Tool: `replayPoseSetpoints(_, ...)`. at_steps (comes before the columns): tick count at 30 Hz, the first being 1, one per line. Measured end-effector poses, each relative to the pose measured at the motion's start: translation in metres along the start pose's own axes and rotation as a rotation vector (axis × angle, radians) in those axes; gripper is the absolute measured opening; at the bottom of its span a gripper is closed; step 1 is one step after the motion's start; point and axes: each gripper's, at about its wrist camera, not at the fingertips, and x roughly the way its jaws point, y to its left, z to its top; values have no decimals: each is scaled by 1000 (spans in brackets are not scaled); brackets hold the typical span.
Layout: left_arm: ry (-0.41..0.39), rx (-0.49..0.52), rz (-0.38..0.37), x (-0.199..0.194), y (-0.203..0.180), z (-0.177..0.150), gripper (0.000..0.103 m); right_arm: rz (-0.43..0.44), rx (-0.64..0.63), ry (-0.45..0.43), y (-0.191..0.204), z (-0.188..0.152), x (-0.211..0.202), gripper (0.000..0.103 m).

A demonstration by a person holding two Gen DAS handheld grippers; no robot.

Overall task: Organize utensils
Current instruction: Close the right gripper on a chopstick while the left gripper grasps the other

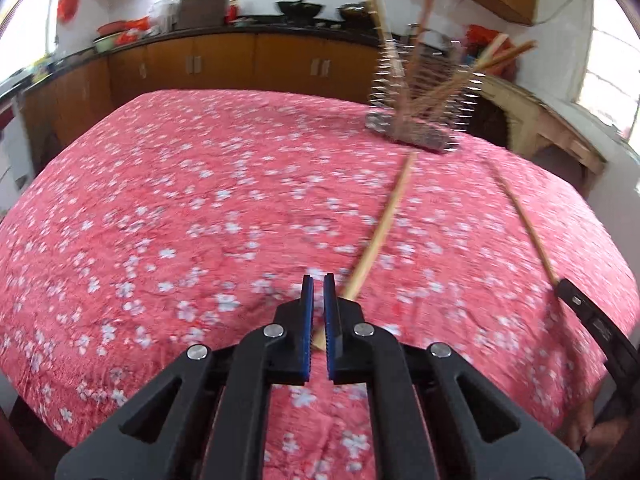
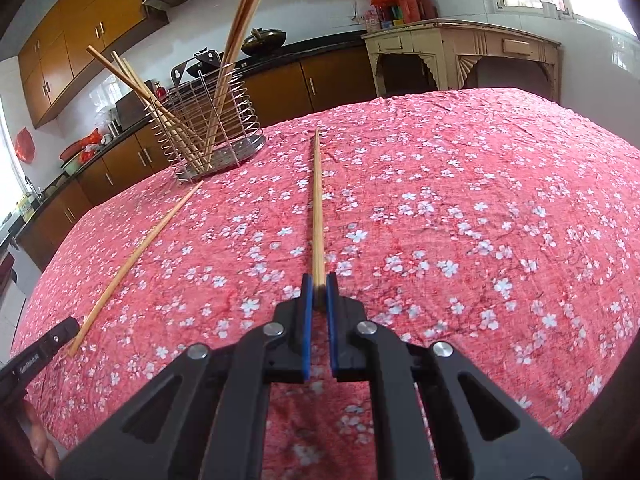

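While wire utensil rack (image 2: 212,132) stands on pink floral tablecloth (image 2: 460,200) holding several wooden chopsticks (image 2: 234,46), right gripper (image 2: 319,286) clenches pale bamboo chopstick (image 2: 317,208). Left gripper (image 1: 319,288) nearly closed over second chopstick (image 1: 380,228) lying on cloth; grasp unclear. No legible writing.

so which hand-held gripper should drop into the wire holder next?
Right. The right hand-held gripper is shut on a chopstick; the left hand-held gripper sits over the loose chopstick, grasp unclear. Wire holder lies ahead.
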Motion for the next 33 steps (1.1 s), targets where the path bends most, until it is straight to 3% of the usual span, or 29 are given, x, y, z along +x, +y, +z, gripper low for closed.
replayPoseSetpoints(3, -36, 65, -47, -12, -2, -3, 9, 5, 5, 2, -1, 0, 0, 8)
replayPoseSetpoints(5, -48, 101, -61, -14, -4, -2, 26, 9, 9, 3, -2, 1, 0, 8)
replayPoseSetpoints(7, -57, 141, -71, -16, -6, -5, 33, 12, 12, 5, -3, 1, 0, 8)
replayPoseSetpoints(16, 22, 199, -80, 3, -9, -11, 33, 12, 14, 7, -5, 2, -1, 8)
replayPoseSetpoints(22, 15, 204, -71, 8, -15, -8, 33, 6, 6, 3, -5, 2, 0, 8)
replayPoseSetpoints(24, 10, 193, -47, 8, -16, -8, 27, 1, -3, 0, -4, 1, 0, 8)
replayPoseSetpoints(26, 8, 173, -18, 9, -16, -7, 12, -3, -9, -2, -2, 0, 0, 8)
replayPoseSetpoints(28, 12, 115, -31, 8, -7, -6, 9, -10, -20, -7, 0, -1, 0, 8)
replayPoseSetpoints(33, 15, 35, 31, 4, 14, -2, 7, -22, -19, -21, 0, -4, -3, 8)
